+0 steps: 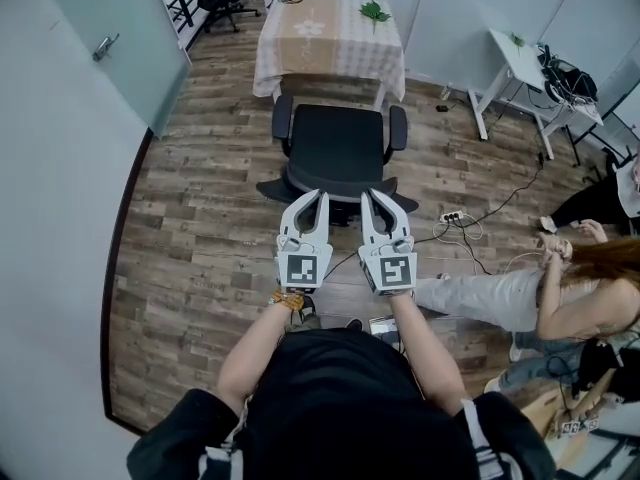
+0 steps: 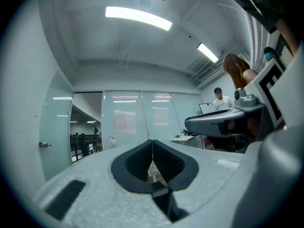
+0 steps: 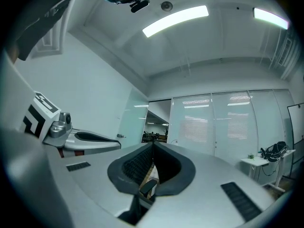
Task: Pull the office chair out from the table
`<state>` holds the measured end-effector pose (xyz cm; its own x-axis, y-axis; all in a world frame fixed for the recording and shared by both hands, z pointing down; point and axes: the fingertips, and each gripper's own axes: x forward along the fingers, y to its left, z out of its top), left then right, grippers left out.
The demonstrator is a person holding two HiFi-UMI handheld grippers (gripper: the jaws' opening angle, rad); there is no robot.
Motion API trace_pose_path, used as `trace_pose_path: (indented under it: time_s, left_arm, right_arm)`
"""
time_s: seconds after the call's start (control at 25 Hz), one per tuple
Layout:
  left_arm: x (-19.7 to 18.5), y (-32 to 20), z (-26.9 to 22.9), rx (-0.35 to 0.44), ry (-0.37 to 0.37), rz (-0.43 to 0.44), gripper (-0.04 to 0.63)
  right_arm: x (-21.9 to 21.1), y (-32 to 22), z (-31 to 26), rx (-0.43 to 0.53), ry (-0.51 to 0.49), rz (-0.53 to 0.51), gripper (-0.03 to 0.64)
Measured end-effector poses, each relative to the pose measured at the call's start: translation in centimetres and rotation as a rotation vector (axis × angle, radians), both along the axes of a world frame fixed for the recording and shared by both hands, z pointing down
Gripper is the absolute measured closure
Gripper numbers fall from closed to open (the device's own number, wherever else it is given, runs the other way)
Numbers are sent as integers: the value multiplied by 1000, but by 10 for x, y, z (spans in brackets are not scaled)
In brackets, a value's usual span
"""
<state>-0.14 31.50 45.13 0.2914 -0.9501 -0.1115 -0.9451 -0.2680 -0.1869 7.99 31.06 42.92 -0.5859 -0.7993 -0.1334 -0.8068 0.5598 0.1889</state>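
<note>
The office chair (image 1: 335, 143), black with two armrests, stands at the middle of the head view on the wood-plank floor (image 1: 200, 248). Its seat faces the table (image 1: 335, 43) at the top centre of the frame. The seat's front edge is just short of the hanging patterned cloth (image 1: 290, 68), and its back is turned toward the person holding the tools. A green leafy sprig (image 1: 374, 11) lies on the table's far right corner.

The person stands just below the chair in the frame, arms stretched forward and side by side. The left gripper (image 1: 318, 197) and the right gripper (image 1: 368, 197) sit close together, and their tips overlap the chair's back as seen from above. I cannot tell whether they touch it.

Both tools are clenched. In the left gripper view the dark ribbed pads (image 2: 164, 163) meet at the tip with nothing pinched between them. The right gripper view shows the same, and only a sliver of the chair's armrest shows through the gap behind the tip.

At the upper left of the head view a frosted glass door (image 1: 105, 46) is closed. At the upper right stands a white desk (image 1: 515, 53). A person (image 1: 520, 298) sits on the floor at the right edge, near a power strip (image 1: 452, 216) with trailing cables.
</note>
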Motion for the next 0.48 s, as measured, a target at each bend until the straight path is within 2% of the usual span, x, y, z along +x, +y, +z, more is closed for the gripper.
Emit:
trace_pose_path:
  time_s: [0.28, 0.48]
  left_arm:
    - [1, 0, 7, -16, 26, -10, 577]
    - [-6, -4, 7, -25, 7, -21, 577]
  right_arm:
    - [1, -1, 7, -19, -12, 20, 607]
    - [0, -4, 12, -36, -15, 26, 609]
